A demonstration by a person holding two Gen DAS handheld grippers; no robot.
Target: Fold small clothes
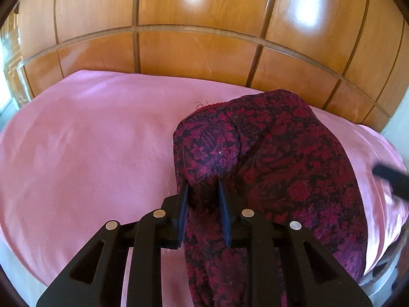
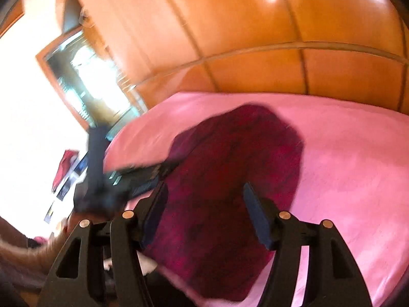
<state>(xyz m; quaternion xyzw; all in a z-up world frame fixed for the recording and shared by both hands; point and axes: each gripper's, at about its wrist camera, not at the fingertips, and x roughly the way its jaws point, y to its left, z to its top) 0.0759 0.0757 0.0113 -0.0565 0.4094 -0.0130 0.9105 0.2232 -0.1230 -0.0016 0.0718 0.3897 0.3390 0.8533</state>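
bright daylight fills both views. the left wrist view is sharp, with white glare patches on the glossy wooden headboard and soft, faint shadows on the pink sheet. the right wrist view is smeared by motion blur; the patterned garment loses its print there, and the window at far left is blown out white. both views bend strongly at their dark, rounded edges.
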